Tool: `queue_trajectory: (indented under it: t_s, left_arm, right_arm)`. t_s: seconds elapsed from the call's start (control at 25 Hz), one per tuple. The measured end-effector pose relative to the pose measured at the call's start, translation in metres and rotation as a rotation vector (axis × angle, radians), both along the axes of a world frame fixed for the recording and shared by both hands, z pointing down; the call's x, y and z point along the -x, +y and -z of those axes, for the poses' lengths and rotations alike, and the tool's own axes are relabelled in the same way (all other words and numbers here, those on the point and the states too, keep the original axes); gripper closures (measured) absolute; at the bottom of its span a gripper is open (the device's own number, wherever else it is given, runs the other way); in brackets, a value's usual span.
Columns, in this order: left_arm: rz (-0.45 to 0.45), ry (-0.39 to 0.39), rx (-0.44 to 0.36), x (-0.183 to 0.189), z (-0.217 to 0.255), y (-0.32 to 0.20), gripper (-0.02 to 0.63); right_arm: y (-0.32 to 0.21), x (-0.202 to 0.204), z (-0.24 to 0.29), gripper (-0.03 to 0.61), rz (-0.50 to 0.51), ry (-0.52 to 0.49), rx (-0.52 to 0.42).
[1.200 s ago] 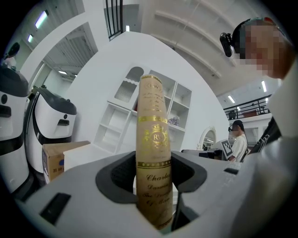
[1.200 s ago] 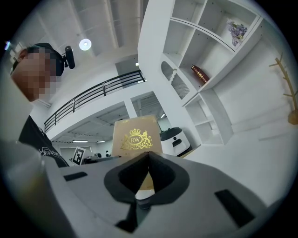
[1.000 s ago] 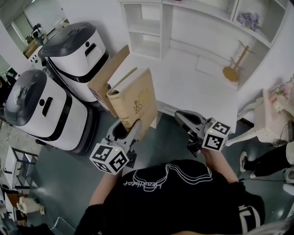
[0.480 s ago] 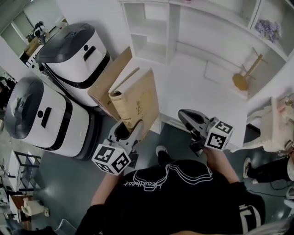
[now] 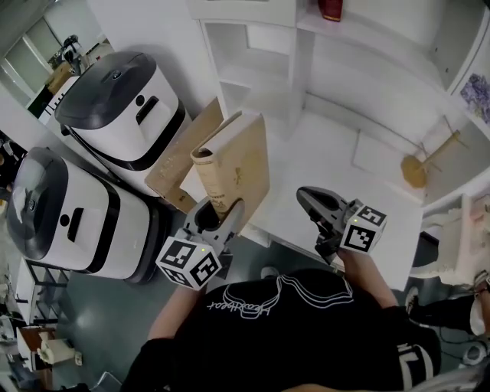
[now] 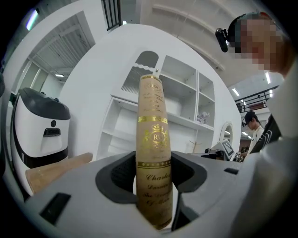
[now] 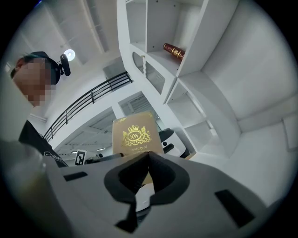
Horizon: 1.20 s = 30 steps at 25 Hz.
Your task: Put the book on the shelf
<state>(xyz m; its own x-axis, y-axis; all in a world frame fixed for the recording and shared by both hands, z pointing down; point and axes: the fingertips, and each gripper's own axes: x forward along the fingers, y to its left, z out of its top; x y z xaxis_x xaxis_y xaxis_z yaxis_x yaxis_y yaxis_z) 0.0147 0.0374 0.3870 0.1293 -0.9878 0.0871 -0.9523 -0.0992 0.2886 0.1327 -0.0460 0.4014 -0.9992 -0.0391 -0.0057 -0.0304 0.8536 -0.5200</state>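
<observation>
**Head view:** A tan book (image 5: 236, 164) is held upright at the centre of the frame by the left gripper (image 5: 223, 213). Its lower edge is clamped and its gilt-printed cover is turned toward the right of the picture. The white shelf (image 5: 256, 46) is seen at the upper centre, its compartments bare apart from a red object (image 5: 331, 9) at the top edge. The book is seen over the near edge of a white desk top (image 5: 329, 164), not yet at the shelf. The right gripper (image 5: 310, 200) is held right of centre, apart from the book. 2 white machines (image 5: 115, 103) and a brown board (image 5: 178, 153) are seen at the left.

**Left gripper view:** The middle of the frame is filled by the book's spine, standing straight up between the jaws. The jaws are pressed on it from both sides, parted only by the book's own thickness. The shelf compartments are seen behind it, at the centre and right.

**Right gripper view:** The jaws are seen meeting tip to tip, with nothing between them. The crested cover of the book is seen beyond them at the centre. The shelf rises along the upper right, the red object lying in 1 of its upper compartments.

The carrying step is judged to be in hand, and the placing is not yet begun. For the next move, the book would need to be lined up with an open compartment and kept upright. Its lower edge would then be set on the shelf board before the grip is let go.
</observation>
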Motion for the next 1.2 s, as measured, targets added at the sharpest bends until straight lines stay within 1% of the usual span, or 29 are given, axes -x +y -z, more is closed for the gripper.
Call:
queue_trajectory:
  t_s: [0.24,0.4,0.56,0.8,1.2]
  left_arm:
    - [0.03,-0.037,-0.025,0.024,0.008,-0.038,0.42]
    - [0.041,-0.03,-0.04,0.038,0.011,-0.055,0.419]
    - [0.056,-0.041,-0.059,0.059,0.016,-0.071,0.42]
    - [0.056,-0.054,-0.079,0.095,0.023,-0.101,0.42]
    - [-0.001,-0.102,-0.125,0.152,0.042,-0.156,0.42]
  right_arm:
    - [-0.035,0.015,0.008,0.572,0.001,-0.015,-0.009]
    - [-0.045,0.02,0.006,0.572,-0.004,-0.009,-0.001]
    - [-0.054,0.028,0.006,0.572,-0.017,0.0,-0.002]
    - [-0.074,0.043,0.015,0.572,-0.077,-0.005,-0.012]
    - [-0.109,0.08,0.029,0.572,-0.191,-0.009,-0.021]
